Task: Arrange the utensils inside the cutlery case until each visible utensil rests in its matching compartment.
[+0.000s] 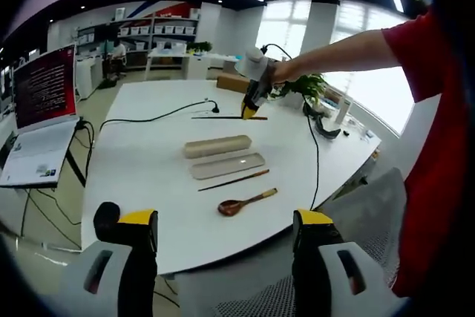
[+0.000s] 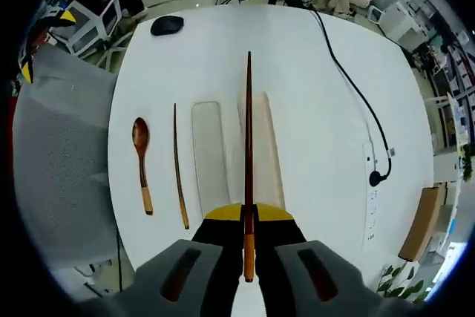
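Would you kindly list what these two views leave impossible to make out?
- Case base, right gripper view: compartments hidden behind the held chopstick.
- Laptop screen text, left gripper view: too small.
- Right gripper grip, left gripper view: too distant.
- Mouse, right gripper view: details blurred.

Two chopsticks (image 2: 249, 154), one wooden spoon (image 2: 142, 162), one case base (image 2: 261, 146), one lid (image 2: 208, 155).

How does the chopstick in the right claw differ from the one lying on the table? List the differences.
1. The held chopstick is clamped in the right claw and lifted over the case halves; the table chopstick lies loose on the white table.
2. The held chopstick looks reddish brown with an orange end; the table chopstick looks darker.
3. The table chopstick lies beside the wooden spoon.

Both are long, thin and wooden-looking.
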`<control>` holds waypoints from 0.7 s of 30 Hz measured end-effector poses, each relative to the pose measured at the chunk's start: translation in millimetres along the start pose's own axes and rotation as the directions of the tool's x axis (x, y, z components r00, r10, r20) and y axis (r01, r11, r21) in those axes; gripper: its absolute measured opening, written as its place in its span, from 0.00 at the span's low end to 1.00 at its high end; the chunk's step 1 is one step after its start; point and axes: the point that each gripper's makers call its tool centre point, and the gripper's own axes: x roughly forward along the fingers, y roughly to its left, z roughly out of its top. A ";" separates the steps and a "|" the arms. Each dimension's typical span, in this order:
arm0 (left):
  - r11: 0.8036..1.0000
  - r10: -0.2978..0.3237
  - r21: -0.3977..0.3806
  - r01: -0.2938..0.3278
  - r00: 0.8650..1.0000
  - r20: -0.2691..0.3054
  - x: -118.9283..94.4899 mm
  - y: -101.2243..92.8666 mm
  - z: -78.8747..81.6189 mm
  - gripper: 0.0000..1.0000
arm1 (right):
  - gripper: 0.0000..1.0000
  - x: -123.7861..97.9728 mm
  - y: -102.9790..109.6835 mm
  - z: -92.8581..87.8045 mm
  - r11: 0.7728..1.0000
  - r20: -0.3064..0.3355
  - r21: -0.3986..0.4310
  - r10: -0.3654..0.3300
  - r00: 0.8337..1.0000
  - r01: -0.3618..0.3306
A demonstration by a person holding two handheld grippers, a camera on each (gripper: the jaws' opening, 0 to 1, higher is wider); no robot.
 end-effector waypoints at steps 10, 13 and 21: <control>1.000 0.005 -0.003 -0.005 1.000 0.009 -4.2 0.0 0.1 0.76 | 0.00 4.6 2.8 0.4 0.999 0.021 0.033 0.008 1.000 -0.008; 1.000 0.010 0.001 -0.010 1.000 -0.004 -4.9 0.9 -2.5 0.76 | 0.00 9.5 8.0 1.9 1.000 0.017 -0.005 0.015 1.000 -0.015; 1.000 0.017 -0.005 -0.017 1.000 0.010 -4.7 -1.0 0.4 0.76 | 0.00 20.0 4.0 1.5 1.000 0.002 -0.014 0.001 1.000 -0.001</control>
